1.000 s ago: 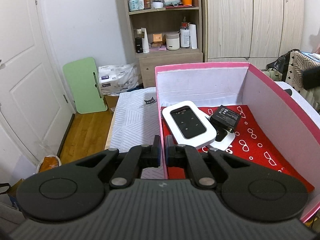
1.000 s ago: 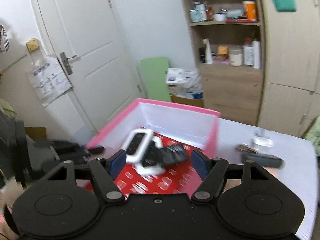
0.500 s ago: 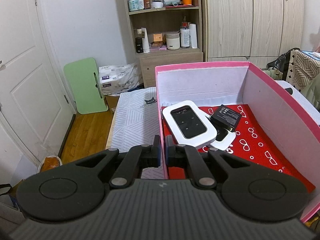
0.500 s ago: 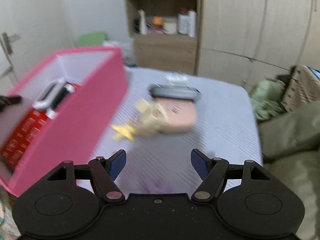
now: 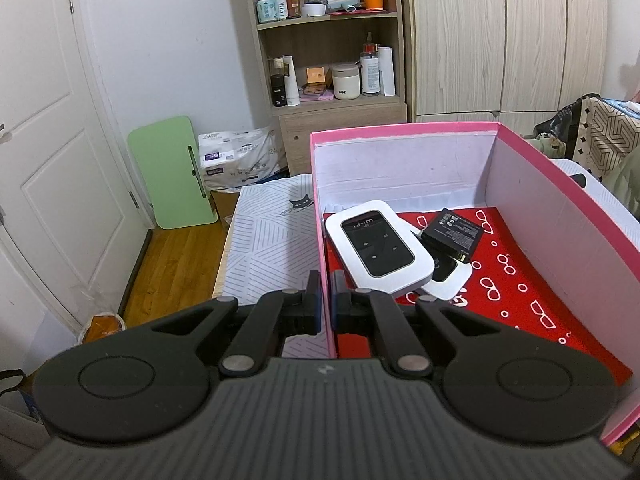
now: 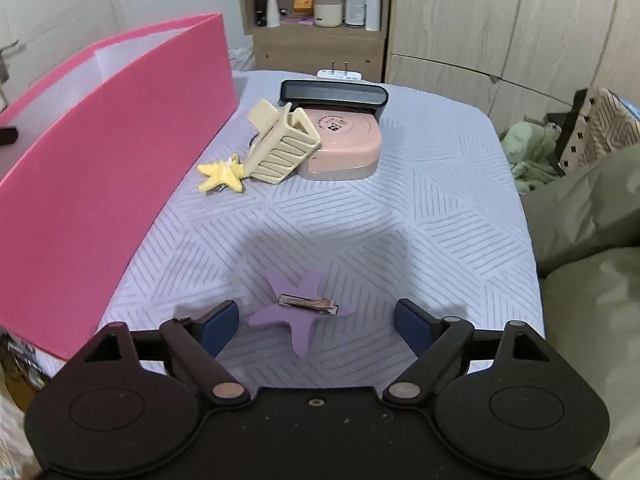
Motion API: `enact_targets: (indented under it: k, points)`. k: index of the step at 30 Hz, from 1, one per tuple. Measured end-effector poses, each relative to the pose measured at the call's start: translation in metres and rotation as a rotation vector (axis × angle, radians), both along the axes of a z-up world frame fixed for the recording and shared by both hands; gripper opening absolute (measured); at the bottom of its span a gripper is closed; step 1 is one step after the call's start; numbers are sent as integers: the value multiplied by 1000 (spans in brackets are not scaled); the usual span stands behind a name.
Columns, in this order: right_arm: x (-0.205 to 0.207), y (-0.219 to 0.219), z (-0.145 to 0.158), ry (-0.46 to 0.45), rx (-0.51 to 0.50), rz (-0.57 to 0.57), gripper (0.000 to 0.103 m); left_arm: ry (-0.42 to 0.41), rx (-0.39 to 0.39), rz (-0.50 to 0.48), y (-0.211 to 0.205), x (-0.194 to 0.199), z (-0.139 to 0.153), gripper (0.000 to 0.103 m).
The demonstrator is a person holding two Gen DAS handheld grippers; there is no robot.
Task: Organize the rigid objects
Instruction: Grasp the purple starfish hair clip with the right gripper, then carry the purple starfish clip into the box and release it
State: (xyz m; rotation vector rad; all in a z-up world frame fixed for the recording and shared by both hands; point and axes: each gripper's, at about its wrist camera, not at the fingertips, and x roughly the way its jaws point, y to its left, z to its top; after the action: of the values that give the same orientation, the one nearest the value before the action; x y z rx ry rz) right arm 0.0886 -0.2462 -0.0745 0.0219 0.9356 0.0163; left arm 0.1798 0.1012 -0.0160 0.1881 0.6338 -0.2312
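The purple star clip [image 6: 301, 312] lies on the striped cloth [image 6: 400, 200] between the right gripper [image 6: 316, 322]'s opening jaws, untouched. The left gripper [image 5: 326, 300] pinches the pink box [image 5: 322, 208]'s left wall.

Star clip [image 6: 301, 309] lies on the table [image 6: 420, 216], box [image 6: 100, 152] left, claw clip [image 6: 282, 146] behind

Ahead of the left gripper [image 5: 326, 298], the second white device [image 5: 446, 278] is largely covered by the white Wi-Fi unit [image 5: 378, 248] and the black battery [image 5: 454, 234]. The pink box [image 6: 100, 168] is cut off at the left edge beside the right gripper [image 6: 316, 324]. The white plug [image 6: 339, 74] is mostly hidden behind the black case [image 6: 334, 94]. Shelf labels cannot be read.
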Motion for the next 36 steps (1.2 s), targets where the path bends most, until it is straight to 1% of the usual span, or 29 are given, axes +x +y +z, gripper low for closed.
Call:
enact_targets:
  k: [2, 3, 5, 7, 10, 14, 16, 18, 19, 21, 23, 25, 27, 31, 33, 35, 36]
  points:
    - [-2, 1, 0, -32, -9, 4, 71, 0, 0, 1, -1, 0, 0, 4]
    - [-3, 1, 2, -39, 3, 20, 60, 0, 2, 1, 0, 0, 0, 4]
    - [-3, 0, 4, -32, 20, 21, 60, -1, 4, 1, 0, -1, 0, 4]
    - [-3, 2, 5, -45, -8, 23, 60, 0, 0, 0, 0, -1, 0, 4]
    - [-1, 4, 14, -68, -1, 22, 60, -1, 3, -1, -1, -1, 0, 4]
    - [0, 15, 46, -160, -7, 50, 60, -1, 2, -2, -2, -1, 0, 4]
    - [0, 24, 70, -232, 10, 92, 60, 0, 2, 0, -3, -1, 0, 4]
    - [2, 34, 92, -296, 60, 144, 60, 0, 3, 2, -3, -1, 1, 4]
    - [4, 39, 99, -310, 89, 175, 60, 1, 3, 3, -3, -1, 1, 4]
    - [13, 53, 110, -310, 158, 251, 60, 2, -3, 1, -3, -1, 1, 4]
    - [27, 70, 112, -271, 222, 313, 60, 3, -12, 3, -2, 0, 1, 4]
    - [44, 91, 109, -219, 248, 375, 60, 4, -18, 3, -1, 0, 1, 4]
    - [58, 113, 103, -184, 210, 419, 60, 4, -20, 3, 0, 0, 1, 4]
    - [89, 142, 86, -144, 59, 444, 60, 3, -11, 0, 0, 0, 1, 4]
    - [99, 150, 77, -122, -12, 451, 60, 2, -12, 1, 0, 0, 0, 4]
    - [106, 151, 71, -87, -42, 448, 60, 3, -20, 2, 1, 0, 0, 4]
    - [107, 153, 69, -92, -69, 442, 61, 4, -21, 2, 1, 0, 0, 4]
